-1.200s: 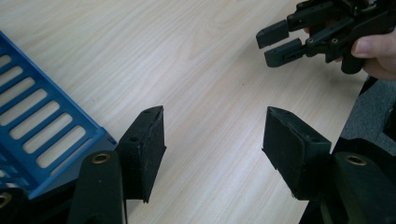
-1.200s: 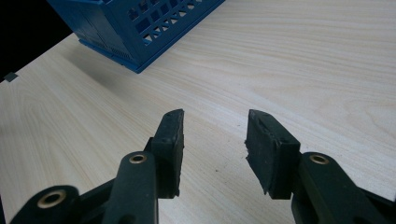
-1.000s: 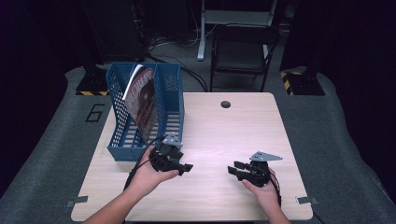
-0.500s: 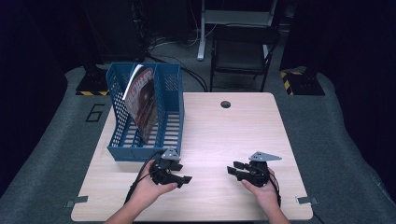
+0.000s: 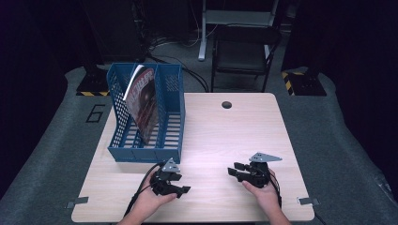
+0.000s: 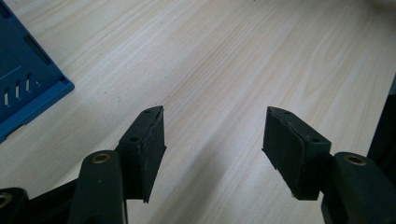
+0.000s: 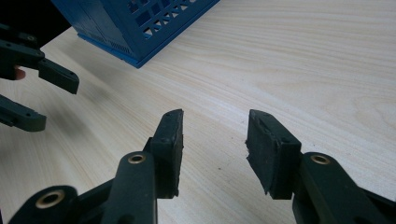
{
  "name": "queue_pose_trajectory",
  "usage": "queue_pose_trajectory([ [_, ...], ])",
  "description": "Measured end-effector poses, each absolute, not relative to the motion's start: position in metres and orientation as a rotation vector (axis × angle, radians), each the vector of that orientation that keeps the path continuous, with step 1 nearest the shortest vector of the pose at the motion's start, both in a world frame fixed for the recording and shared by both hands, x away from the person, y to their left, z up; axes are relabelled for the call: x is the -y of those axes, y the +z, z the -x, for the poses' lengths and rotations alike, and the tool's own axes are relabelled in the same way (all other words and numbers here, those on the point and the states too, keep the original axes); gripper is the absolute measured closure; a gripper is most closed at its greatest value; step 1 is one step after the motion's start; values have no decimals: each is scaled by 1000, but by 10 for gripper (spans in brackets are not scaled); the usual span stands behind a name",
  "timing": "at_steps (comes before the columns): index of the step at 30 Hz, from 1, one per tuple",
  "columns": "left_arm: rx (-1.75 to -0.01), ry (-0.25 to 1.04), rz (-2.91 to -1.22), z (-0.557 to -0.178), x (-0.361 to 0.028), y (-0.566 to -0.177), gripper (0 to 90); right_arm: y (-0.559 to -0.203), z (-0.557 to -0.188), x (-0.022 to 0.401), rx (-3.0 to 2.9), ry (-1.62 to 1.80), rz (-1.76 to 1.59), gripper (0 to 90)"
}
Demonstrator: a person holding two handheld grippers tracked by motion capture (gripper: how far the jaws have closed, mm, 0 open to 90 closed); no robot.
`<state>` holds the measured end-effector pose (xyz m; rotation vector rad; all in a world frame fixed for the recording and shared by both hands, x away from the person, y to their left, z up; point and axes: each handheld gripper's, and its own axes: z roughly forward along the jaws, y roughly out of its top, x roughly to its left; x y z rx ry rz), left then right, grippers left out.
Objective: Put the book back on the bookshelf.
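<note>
Where the pale wooden table (image 5: 225, 136) spreads widest, a blue slotted file rack (image 5: 162, 115) stands at its left rear, a magazine (image 5: 143, 105) leaning upright inside the middle slot. Near the front edge, the left gripper (image 5: 180, 185) sits just in front of the rack, jaws parted and empty. Well apart to the right, the right gripper (image 5: 234, 169) is likewise released, holding nothing.

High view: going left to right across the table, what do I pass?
Blue rack with the magazine standing in it → left gripper → table hole → right gripper.
</note>
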<state>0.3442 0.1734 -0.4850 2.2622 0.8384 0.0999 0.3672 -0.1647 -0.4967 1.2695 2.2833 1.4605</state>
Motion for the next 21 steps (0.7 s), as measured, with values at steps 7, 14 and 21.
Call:
queue_pose_trajectory([
  [7, -849, 136, -2257, -343, -177, -497, 388, -497, -368, 165, -2283, 1460, -1269, 558],
  [14, -829, 161, -2272, -343, -174, -506, 388, -498, -368, 162, -2306, 1442, -1247, 558],
  [21, -842, 191, -2269, -343, -175, -512, 388, -500, -367, 158, -2333, 1410, -1216, 558],
])
